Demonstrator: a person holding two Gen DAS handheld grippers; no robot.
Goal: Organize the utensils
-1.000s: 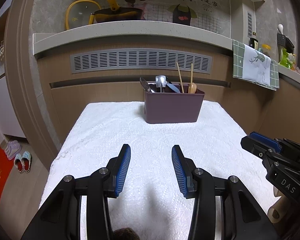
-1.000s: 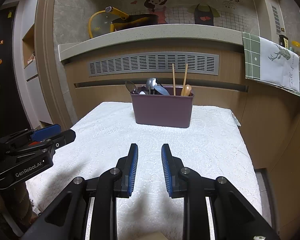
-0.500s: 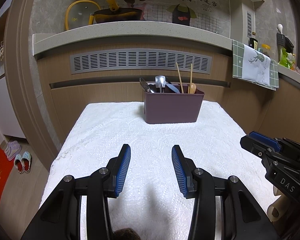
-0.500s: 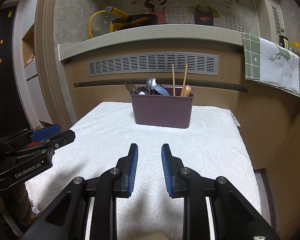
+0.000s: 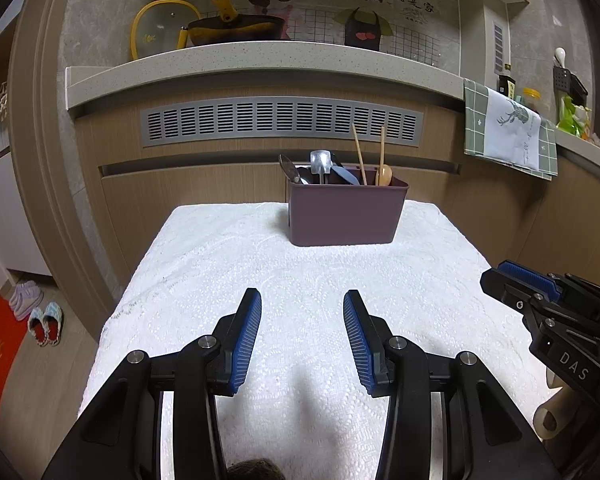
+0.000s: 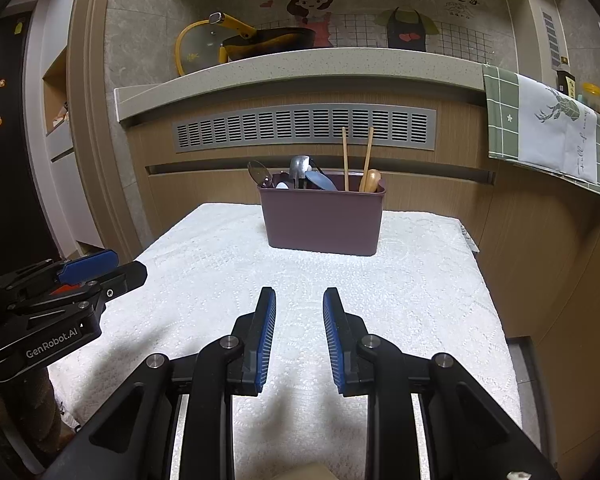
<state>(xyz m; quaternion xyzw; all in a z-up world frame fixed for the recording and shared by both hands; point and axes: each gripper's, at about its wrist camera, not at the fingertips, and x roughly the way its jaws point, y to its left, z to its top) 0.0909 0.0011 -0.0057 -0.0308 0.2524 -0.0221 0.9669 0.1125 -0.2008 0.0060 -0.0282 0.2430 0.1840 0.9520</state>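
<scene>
Utensils [image 5: 332, 170] are all standing in the maroon caddy [image 5: 346, 216], and that caddy sits at the far end of the tabletop [image 5: 228, 264] on its white lace cloth. Metal spoons and a small metal scoop are bunched at the caddy's left side. Two wooden chopsticks [image 6: 356, 158] and a wooden spoon [image 6: 371, 180] stand at its right.

The metal pieces look stiff and probably slick, so a pinch on a handle or on the narrow neck under a bowl should serve best. The chopsticks look light and thin and may twist between the pads; take them on the shaft well above the rim. The caddy looks like light plastic and could tip if something is dragged sideways.

The left hand-held gripper [image 5: 302, 336] hangs over the near part of the cloth, released wide with nothing between its pads. The right hand-held gripper [image 6: 299, 336] hovers alongside with a narrower gap, also empty. Both point straight at the caddy, which is well apart from them.
</scene>
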